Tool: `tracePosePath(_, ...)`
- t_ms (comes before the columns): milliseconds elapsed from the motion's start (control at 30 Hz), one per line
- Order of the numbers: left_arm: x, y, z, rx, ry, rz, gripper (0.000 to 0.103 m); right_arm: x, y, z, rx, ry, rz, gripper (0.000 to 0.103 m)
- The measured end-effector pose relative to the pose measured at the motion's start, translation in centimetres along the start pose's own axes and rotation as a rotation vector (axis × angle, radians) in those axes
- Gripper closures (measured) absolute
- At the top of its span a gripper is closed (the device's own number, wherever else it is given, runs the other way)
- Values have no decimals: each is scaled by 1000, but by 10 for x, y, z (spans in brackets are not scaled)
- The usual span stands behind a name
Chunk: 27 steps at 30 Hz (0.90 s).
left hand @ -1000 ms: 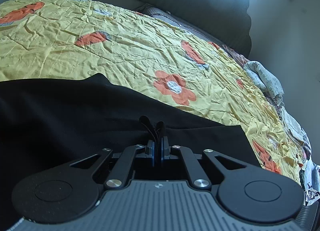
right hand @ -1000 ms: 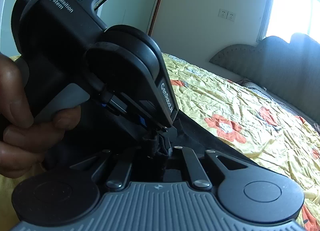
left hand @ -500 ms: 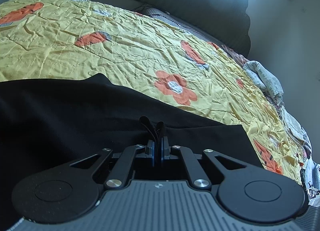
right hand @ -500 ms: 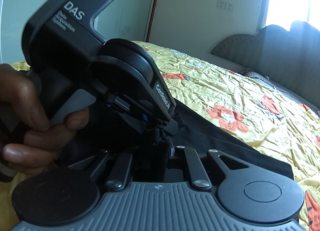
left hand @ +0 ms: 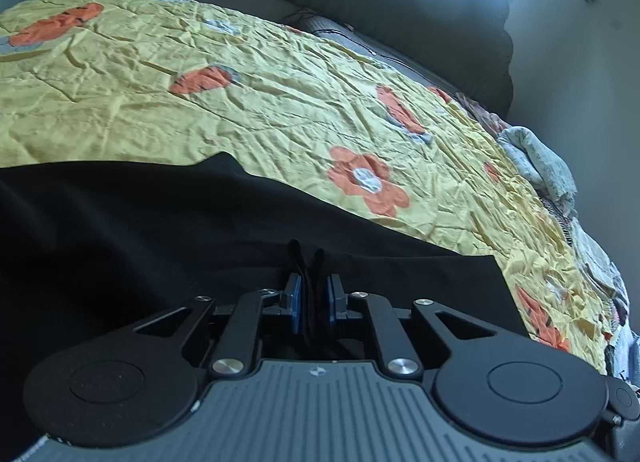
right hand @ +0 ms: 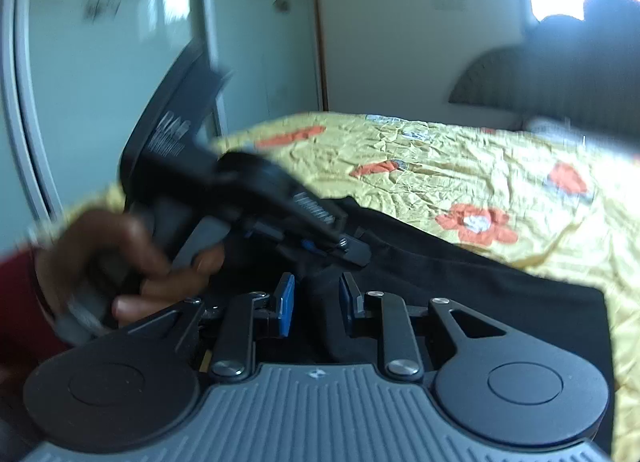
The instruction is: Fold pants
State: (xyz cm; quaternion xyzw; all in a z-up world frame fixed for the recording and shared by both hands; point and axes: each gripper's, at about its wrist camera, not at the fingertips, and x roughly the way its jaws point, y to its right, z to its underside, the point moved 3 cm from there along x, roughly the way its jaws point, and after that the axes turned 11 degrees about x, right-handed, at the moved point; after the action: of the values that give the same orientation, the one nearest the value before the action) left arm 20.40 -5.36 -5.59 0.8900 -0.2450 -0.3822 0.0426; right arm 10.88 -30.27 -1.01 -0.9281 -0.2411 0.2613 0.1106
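Observation:
Black pants (left hand: 160,230) lie spread on a yellow flowered bedspread (left hand: 280,102). In the left wrist view my left gripper (left hand: 313,300) has its jaws slightly parted, with a thin fold of the black fabric still between the blue pads. In the right wrist view my right gripper (right hand: 316,304) is open, its blue pads apart, with pants fabric (right hand: 460,286) lying between and below them. The left gripper body (right hand: 224,186), held by a hand (right hand: 120,254), sits just ahead and to the left of the right gripper.
A dark headboard (left hand: 400,2) stands at the far end of the bed. Crumpled light clothes (left hand: 536,158) lie along the bed's right edge. A glass door (right hand: 100,62) and a white wall are behind the bed in the right wrist view, which is blurred.
My right gripper has opened and let go of the pants, and it has pulled back from the left gripper. My left gripper's jaws have parted a little.

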Motion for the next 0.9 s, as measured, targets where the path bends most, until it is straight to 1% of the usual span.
tracePosePath(100,-7,-9,-2,10,11,-70,84,-4,18,-7,167,55,-120,80)
tracePosePath(133,-9,-12,-4,8,16,-89,84,-3,23,-8,206,61,-134,80)
tracePosePath(167,-11,-14,-6,9,25,-98,83,-3,25,-9,218,59,-101,80)
tracePosePath(233,-14,-10,-11,26,38,-103,82,9,24,-7,178,15,39,80)
tracePosePath(267,-14,-5,-12,54,37,-109,80,15,23,-6,154,-6,92,80)
tracePosePath(300,-11,1,-13,102,25,-121,71,21,22,-3,142,-30,116,80)
tracePosePath(333,-7,10,-13,160,5,-143,66,28,22,1,144,-60,111,80)
tracePosePath(367,-1,17,-11,206,-8,-176,63,37,23,3,146,-88,107,80)
tracePosePath(400,3,21,-8,232,-15,-208,63,43,22,4,140,-95,120,80)
tracePosePath(433,5,24,-6,251,-23,-224,63,47,21,4,133,-91,139,80)
tracePosePath(500,6,23,-1,250,-22,-222,63,49,16,3,137,-73,145,79)
tracePosePath(567,4,20,0,231,-20,-221,62,45,12,4,136,-54,104,79)
tracePosePath(600,3,19,1,226,-21,-222,61,32,14,10,120,-56,98,79)
tracePosePath(667,1,17,1,224,-20,-228,60,41,12,12,81,-80,124,79)
tracePosePath(733,-2,17,2,228,-18,-237,59,42,9,14,83,-93,144,79)
tracePosePath(833,-4,15,4,226,-16,-240,57,36,5,12,118,-67,120,79)
tracePosePath(900,-5,14,5,222,-15,-242,57,36,3,12,103,-71,127,79)
